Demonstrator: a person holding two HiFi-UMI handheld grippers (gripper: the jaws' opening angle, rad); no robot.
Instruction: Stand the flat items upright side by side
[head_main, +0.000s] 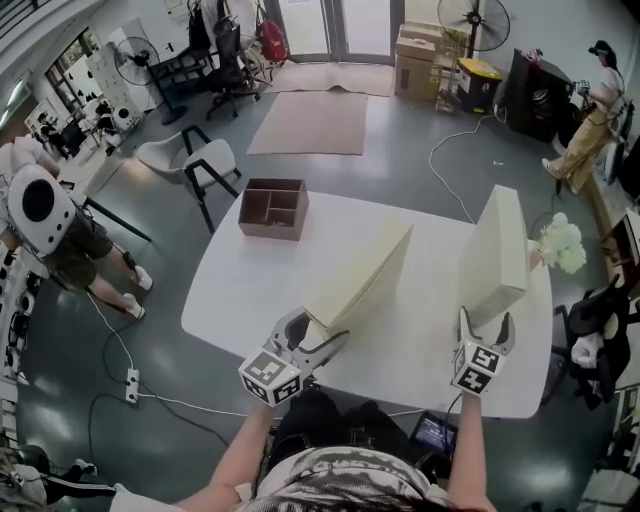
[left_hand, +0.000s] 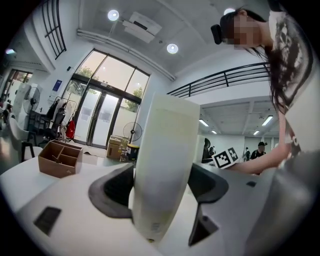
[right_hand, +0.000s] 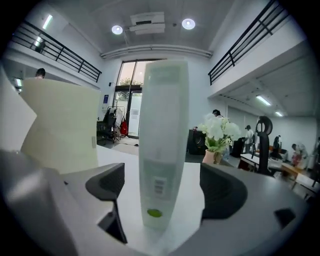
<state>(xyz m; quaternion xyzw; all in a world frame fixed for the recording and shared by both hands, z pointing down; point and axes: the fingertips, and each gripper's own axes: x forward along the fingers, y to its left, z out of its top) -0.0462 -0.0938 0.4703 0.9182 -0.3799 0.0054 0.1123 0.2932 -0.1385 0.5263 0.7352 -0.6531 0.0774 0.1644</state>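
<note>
Your left gripper (head_main: 315, 335) clamps the leaning box (head_main: 360, 275) at centre frame, probably to tip it upright; your right gripper's (head_main: 486, 325) jaws straddle the standing box (head_main: 497, 250) without touching, likely guarding it.

Two cream flat items (head_main: 362, 272) (head_main: 497, 252) on edge

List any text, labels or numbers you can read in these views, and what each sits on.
No text is legible.
Label low on the upright flat item: lines and a green dot, too blurred to read.
Blue wall sign: too small.
Marker cubes: black-and-white squares only, no characters.
</note>
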